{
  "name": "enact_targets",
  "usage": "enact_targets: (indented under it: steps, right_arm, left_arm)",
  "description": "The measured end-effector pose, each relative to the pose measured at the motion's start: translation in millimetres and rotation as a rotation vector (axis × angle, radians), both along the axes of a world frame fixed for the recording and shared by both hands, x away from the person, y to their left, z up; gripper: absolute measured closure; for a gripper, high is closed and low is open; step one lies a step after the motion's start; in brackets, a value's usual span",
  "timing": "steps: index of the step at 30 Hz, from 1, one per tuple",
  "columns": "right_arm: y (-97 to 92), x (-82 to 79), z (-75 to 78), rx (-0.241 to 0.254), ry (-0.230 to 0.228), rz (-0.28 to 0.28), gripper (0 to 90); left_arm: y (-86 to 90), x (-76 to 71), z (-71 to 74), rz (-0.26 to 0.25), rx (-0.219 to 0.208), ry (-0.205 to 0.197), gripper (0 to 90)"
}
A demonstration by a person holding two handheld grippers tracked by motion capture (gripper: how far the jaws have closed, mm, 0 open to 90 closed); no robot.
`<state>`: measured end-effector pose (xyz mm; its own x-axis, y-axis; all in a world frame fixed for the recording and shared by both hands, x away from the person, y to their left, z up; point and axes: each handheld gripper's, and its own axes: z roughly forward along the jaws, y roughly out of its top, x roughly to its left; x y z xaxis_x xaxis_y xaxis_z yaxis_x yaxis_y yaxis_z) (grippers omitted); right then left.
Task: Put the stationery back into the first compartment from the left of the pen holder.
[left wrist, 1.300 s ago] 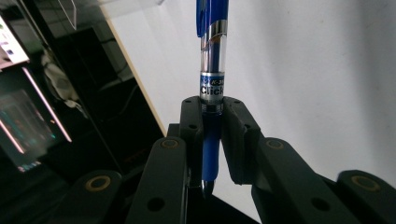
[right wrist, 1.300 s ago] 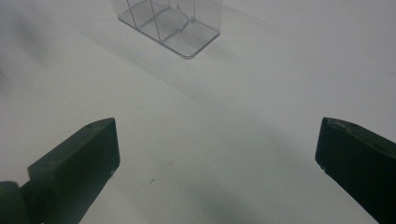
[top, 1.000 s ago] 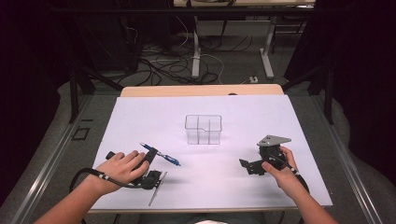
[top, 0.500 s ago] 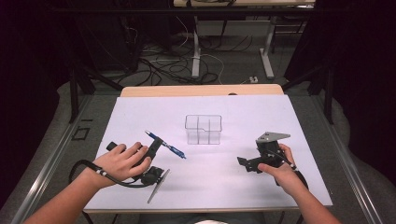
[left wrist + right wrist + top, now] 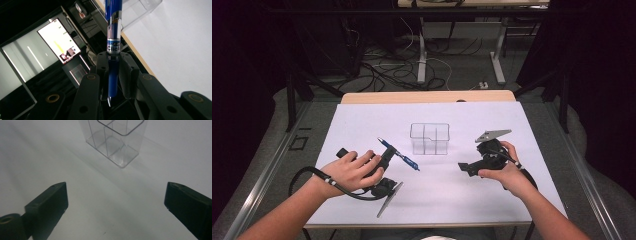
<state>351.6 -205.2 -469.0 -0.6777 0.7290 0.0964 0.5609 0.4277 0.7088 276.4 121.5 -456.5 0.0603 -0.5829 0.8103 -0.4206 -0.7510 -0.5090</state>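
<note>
Left gripper (image 5: 388,159) lifted higher than before, clamped on blue pen (image 5: 399,154), pen tilted above table (image 5: 362,125), left of clear box (image 5: 429,138). Right gripper (image 5: 464,167) low, jaws wide apart, facing box.

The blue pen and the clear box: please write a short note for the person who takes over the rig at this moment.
Left hand-held gripper: shut on the blue pen, held off the white table, pointing toward the clear box.
Right hand-held gripper: open, holding nothing, aimed at the box from its right.
Box: upright near the table's middle, divided into compartments, nothing visible inside.
Done: pen picked up.
Left, probably: put the pen into a compartment.
</note>
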Motion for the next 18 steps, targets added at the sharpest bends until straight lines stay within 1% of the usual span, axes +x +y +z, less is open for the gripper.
enact_targets:
  steps: [1, 2, 3, 4, 5, 6, 7, 9, 11, 13, 14, 15, 18]
  right_arm:
    - [2.7, 0.8, 3.6, -0.006, 0.009, 0.015, 10.0]
    - [5.8, 2.1, 6.4, -0.017, 0.006, 0.024, 10.7]
    - [9.1, 2.9, 9.6, -0.022, 0.014, 0.039, 12.4]
    - [12.3, 4.0, 12.0, -0.023, 0.015, 0.05, 14.4]
    - [15.3, 5.2, 14.3, -0.024, 0.013, 0.061, 14.6]
    - [18.4, 6.3, 17.0, -0.028, 0.019, 0.066, 15.2]
    - [21.2, 8.2, 19.1, -0.029, 0.019, 0.082, 16.3]
    - [26.7, 10.6, 24.1, -0.04, 0.023, 0.098, 21.3]
    - [31.9, 13.3, 27.9, -0.032, 0.017, 0.114, 27.1]
    - [37.1, 15.6, 32.3, -0.038, 0.037, 0.146, 35.9]
    - [40.1, 16.6, 34.4, -0.034, 0.052, 0.156, 38.4]
    - [42.7, 17.4, 36.9, -0.04, 0.068, 0.172, 40.2]
    - [52.6, 19.3, 42.0, -0.047, 0.085, 0.214, 42.2]
  left_arm:
    - [-1.0, 0.2, -0.3, -0.004, 0.0, -0.002, 79.6]
    - [-2.1, 0.2, -0.4, -0.004, 0.0, -0.002, 79.6]
    - [-3.1, 0.4, -0.9, -0.015, -0.006, -0.007, 79.6]
    - [-4.0, 0.2, -0.6, -0.009, -0.002, 0.001, 79.6]
    - [-4.9, 0.2, -0.4, -0.008, -0.002, 0.0, 79.6]
    - [-5.1, 0.3, -1.5, -0.022, -0.01, -0.019, 79.6]
    - [-5.7, 0.6, -1.7, -0.03, -0.014, -0.016, 79.6]
    - [-7.5, 1.0, -1.4, -0.038, -0.012, -0.015, 79.6]
    - [-9.3, 0.9, -1.2, -0.038, -0.012, -0.017, 79.6]
    - [-11.8, 0.9, -1.1, -0.046, -0.009, -0.018, 79.6]
    - [-12.9, 1.0, -1.6, -0.052, -0.012, -0.016, 79.6]
    - [-13.8, 0.9, -1.9, -0.051, -0.013, -0.013, 79.6]
    - [-17.0, 1.0, -4.0, -0.062, -0.009, -0.012, 79.6]
